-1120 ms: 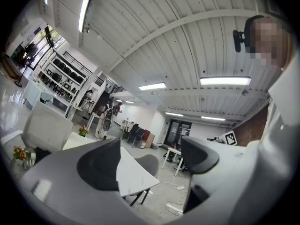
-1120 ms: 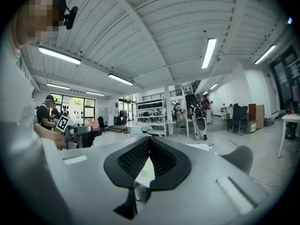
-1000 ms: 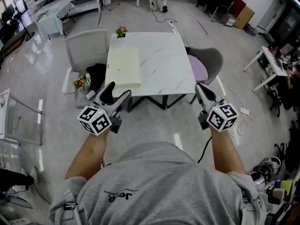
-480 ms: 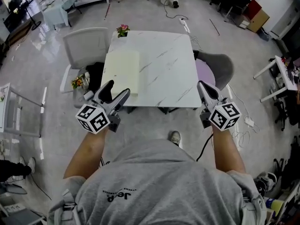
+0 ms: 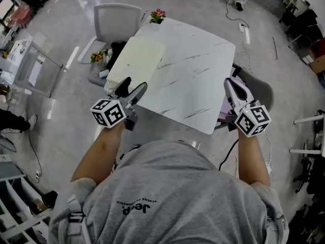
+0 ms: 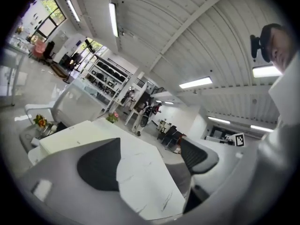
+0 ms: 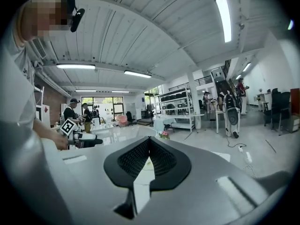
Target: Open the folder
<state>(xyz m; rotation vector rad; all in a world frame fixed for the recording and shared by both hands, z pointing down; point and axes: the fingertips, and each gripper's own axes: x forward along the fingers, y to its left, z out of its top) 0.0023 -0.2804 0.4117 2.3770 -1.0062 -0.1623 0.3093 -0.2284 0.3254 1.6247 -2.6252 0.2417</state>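
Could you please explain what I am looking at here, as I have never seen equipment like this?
There is no robot here: a person holds a two-jaw gripper in each hand, and the cubes with black-and-white squares belong to them. The head view comes from a camera on the person's head, looking down. The other two views come from cameras that ride on the grippers and look along their jaws. The left gripper is open and empty; the right gripper is shut on nothing. Both hover by a white marble table. On it lies a closed cream folder, with a small flower pot at the far corner.
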